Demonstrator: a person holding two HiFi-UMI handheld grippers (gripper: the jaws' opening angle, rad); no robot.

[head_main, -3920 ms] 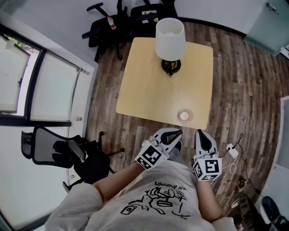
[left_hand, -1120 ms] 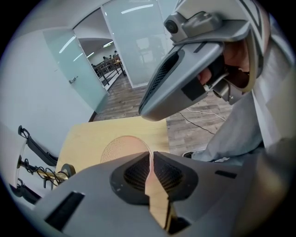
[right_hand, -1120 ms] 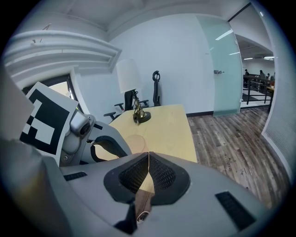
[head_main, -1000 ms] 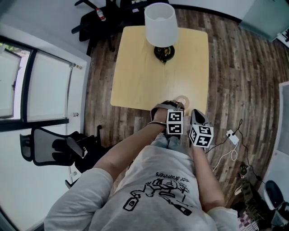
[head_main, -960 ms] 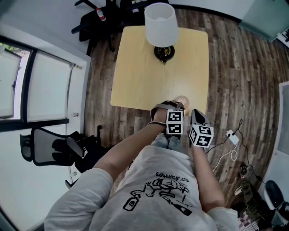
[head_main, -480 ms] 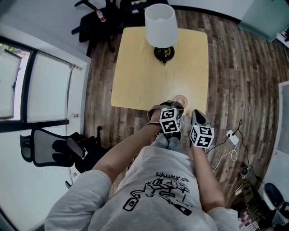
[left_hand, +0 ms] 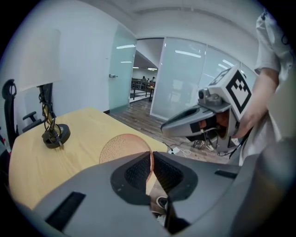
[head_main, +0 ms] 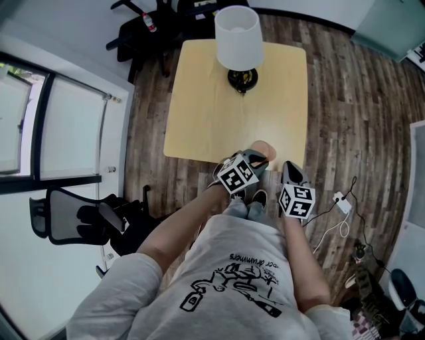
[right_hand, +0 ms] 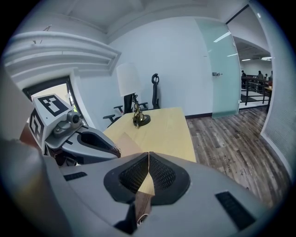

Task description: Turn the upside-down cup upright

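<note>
A translucent pinkish cup [head_main: 266, 150] hangs tilted just above the front edge of the light wood table [head_main: 212, 113]. My left gripper [head_main: 259, 160] is shut on its thin wall. In the left gripper view the cup's dotted base [left_hand: 123, 147] shows beyond the pads, and the wall runs as a thin line between the jaws of the left gripper [left_hand: 151, 163]. My right gripper [head_main: 290, 167] stays to the right of the cup, shut with nothing in it. In the right gripper view its jaws [right_hand: 148, 169] meet, with the left gripper [right_hand: 114, 151] and the cup [right_hand: 124, 142] at the left.
A lamp with a white shade [head_main: 239, 36] stands on a dark base [head_main: 242, 80] at the table's far side. Black office chairs stand at the left [head_main: 86, 226] and behind the table [head_main: 156, 20]. A white plug and cable [head_main: 341, 203] lie on the floor at the right.
The left gripper has rolled, its marker cube swinging to the left, and has risen with the cup, which now tilts. The right gripper has not moved.
</note>
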